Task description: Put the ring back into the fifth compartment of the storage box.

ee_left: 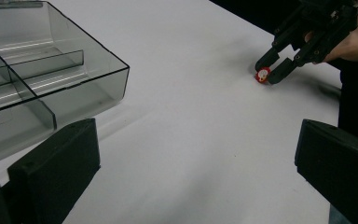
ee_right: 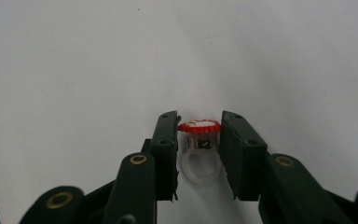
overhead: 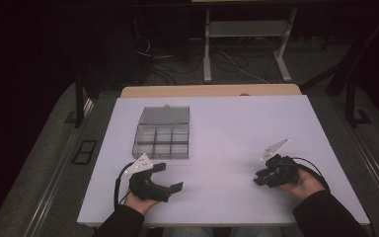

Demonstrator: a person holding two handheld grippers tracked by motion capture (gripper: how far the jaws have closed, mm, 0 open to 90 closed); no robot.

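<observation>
Red-topped ring (ee_right: 199,140) between right gripper (ee_right: 199,133) jaws.

Bare table (overhead: 237,128) between tools; clear compartment box (overhead: 163,133) far-left.

Dim room, grey carpet (overhead: 39,163), white-legged desk frame (overhead: 246,49) and loose cables (overhead: 227,64) beyond the white table (overhead: 256,118).

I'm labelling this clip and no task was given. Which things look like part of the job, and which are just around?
Likely in the job:
- ring, red-topped, between the right gripper's jaws
- compartment box, lid open
- left gripper, open and holding nothing

Just around:
- table
- desk legs and cables on the floor beyond
</observation>
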